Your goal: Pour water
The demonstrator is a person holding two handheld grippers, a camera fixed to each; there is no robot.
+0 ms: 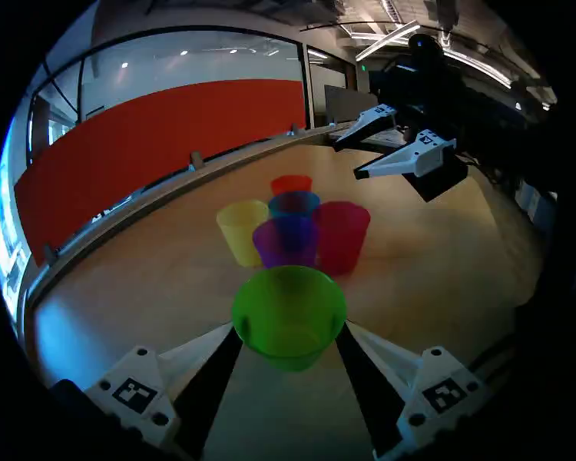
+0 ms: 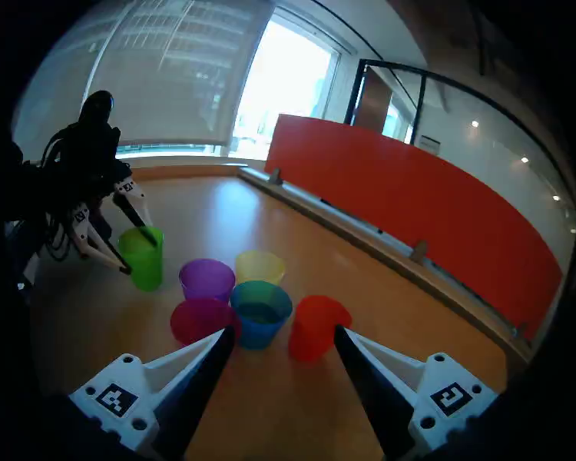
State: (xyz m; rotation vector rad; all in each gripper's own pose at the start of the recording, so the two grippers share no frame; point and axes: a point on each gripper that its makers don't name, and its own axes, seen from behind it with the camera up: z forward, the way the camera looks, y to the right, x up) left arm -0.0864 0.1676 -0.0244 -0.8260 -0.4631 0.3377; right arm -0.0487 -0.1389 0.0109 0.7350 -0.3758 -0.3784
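A translucent green cup [image 1: 289,319] stands upright between the two fingers of my left gripper [image 1: 289,332], which is shut on it. Beyond it stands a tight cluster of cups: yellow [image 1: 242,230], purple [image 1: 286,240], magenta [image 1: 340,237], blue [image 1: 294,203] and red [image 1: 291,184]. My right gripper [image 1: 347,159] hovers above the table behind the cluster, jaws apart. In the right gripper view, my right gripper [image 2: 284,338] is open just short of the blue cup [image 2: 261,311] and red cup [image 2: 317,326]. The green cup [image 2: 142,257] sits farther off in the left gripper [image 2: 130,234]. Whether any cup holds water is unclear.
The cups rest on a light wooden table [image 1: 441,261]. A low ledge and a red partition [image 1: 157,146] run along one side. A person in dark clothing [image 2: 81,169] holds the left gripper. Bare tabletop lies around the cluster.
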